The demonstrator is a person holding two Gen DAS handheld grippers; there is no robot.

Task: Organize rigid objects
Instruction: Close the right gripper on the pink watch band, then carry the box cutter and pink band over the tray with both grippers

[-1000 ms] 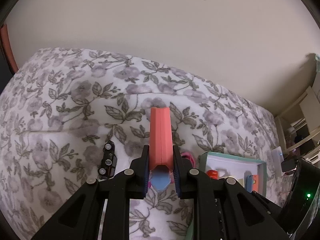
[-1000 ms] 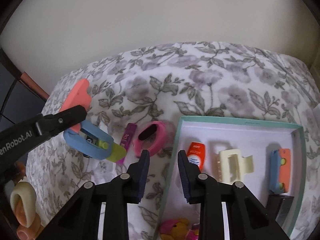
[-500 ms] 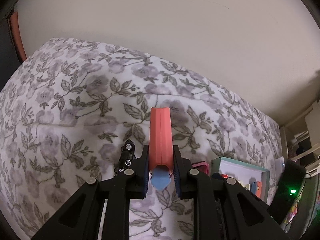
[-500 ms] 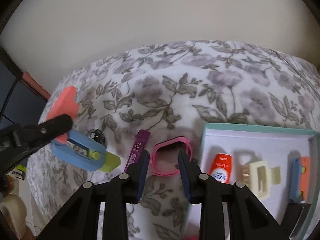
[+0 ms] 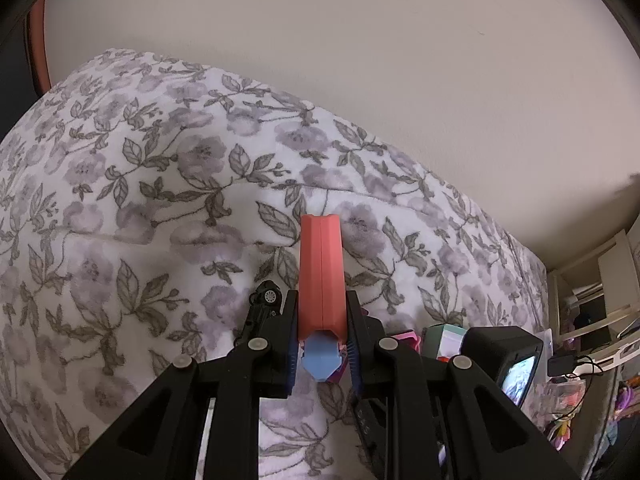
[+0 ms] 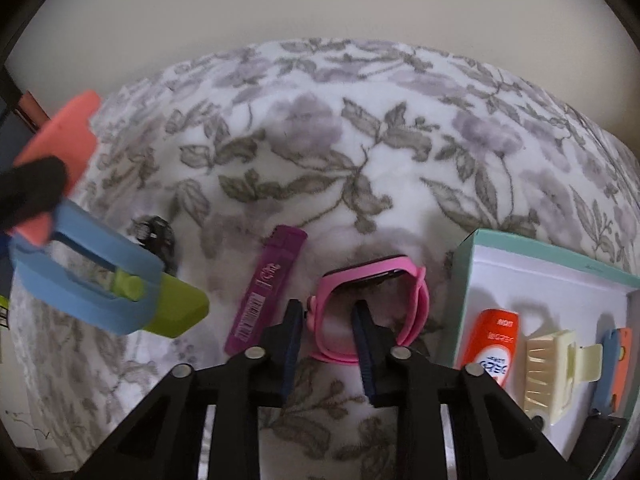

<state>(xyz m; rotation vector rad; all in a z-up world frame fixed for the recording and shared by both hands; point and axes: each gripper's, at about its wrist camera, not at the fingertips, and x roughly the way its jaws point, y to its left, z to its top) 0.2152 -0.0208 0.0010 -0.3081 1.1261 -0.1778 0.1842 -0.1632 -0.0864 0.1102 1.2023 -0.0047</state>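
At the right-wrist frame's left edge, the left gripper (image 5: 322, 346) clamps a coral, blue and green plastic clamp (image 6: 96, 280). At lower centre, the right gripper (image 6: 326, 322), jaws just narrowed, straddles the near-left side of the pink rubber watch band (image 6: 370, 312), the pads' contact unclear; the teal-rimmed box (image 6: 540, 252) lies right.

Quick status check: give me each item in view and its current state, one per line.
Left tool: shut on the coral-and-blue clip, held off the blanket.
Right tool: jaws just closing, straddling the pink watch strap; grip not clear.
Purple tube: lying flat on the floral blanket.
Box: open.
Orange tube: lying inside.
Cream claw clip: lying inside.
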